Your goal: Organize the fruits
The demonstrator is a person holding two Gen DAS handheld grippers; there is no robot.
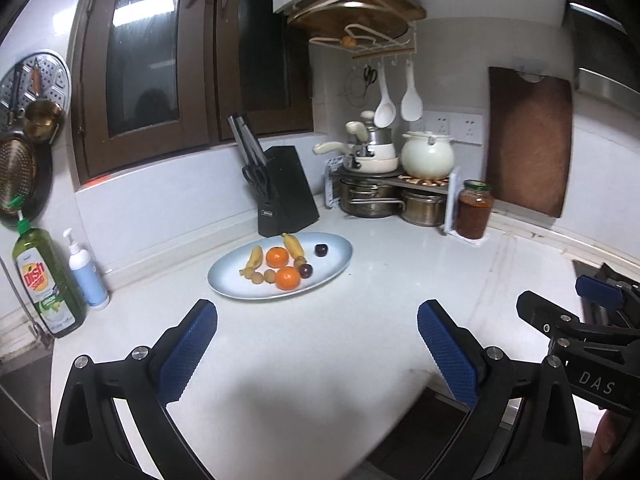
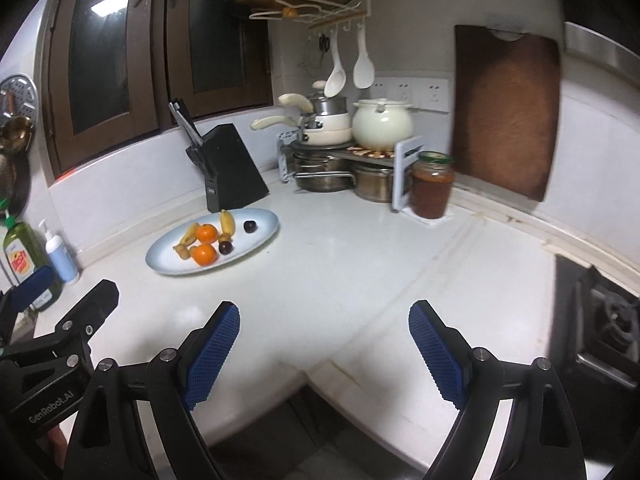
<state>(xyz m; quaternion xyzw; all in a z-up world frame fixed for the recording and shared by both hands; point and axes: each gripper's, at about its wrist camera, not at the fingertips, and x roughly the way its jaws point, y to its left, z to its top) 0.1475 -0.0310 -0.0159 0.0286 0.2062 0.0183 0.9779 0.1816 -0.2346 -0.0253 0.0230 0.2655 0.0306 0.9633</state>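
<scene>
Both tools well short of fruit plate

Fruit's all on the pale blue oval plate, well ahead of the left gripper: two oranges, two small bananas, two dark plums.

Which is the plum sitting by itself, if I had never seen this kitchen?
Find the black knife block on the white counter; the oval plate lies just in front of it. The lone plum sits toward the plate's right end, dark and round, apart from the other fruit.
</scene>
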